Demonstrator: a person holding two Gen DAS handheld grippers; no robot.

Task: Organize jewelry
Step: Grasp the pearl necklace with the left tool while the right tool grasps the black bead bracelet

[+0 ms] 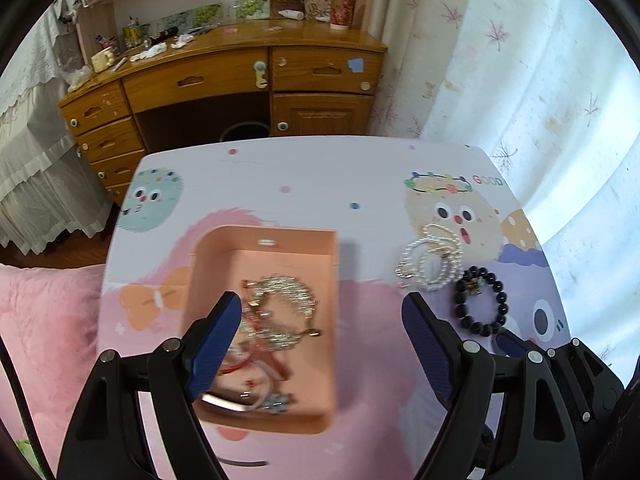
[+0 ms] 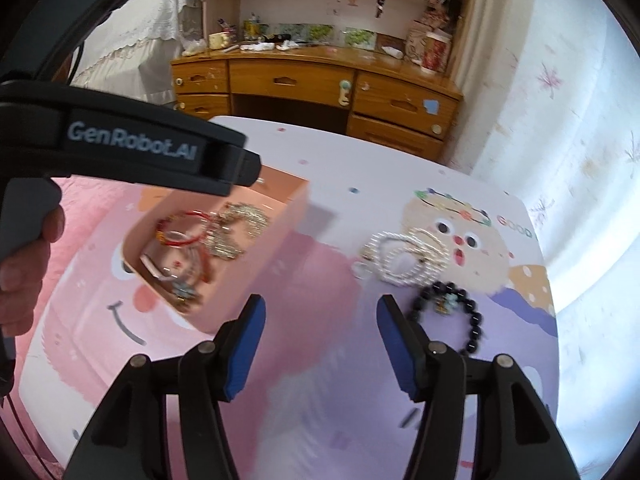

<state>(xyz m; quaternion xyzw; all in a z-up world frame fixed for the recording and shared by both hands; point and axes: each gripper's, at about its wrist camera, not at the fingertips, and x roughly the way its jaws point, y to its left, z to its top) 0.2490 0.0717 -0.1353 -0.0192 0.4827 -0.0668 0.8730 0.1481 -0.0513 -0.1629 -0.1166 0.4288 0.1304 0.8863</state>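
- Hanging over the cartoon-printed pastel tabletop (image 2: 320, 380), the right gripper (image 2: 322, 320) has its blue-padded jaws spread apart with nothing between them.
- Just off its right-hand finger lies the black round-bead bracelet (image 2: 456, 316), flat on the table, ahead and to the right of the jaws.
- Beyond that, touching or nearly touching it, sits the heap of white pearl strands (image 2: 404, 260).
- Over the open peach-pink rectangular box (image 1: 320, 360), the left gripper (image 1: 322, 312) is also wide and empty; the box already holds silver and red pieces.
- By my reading, the right gripper is the nearer one to the black bracelet, and the box lies to its left.
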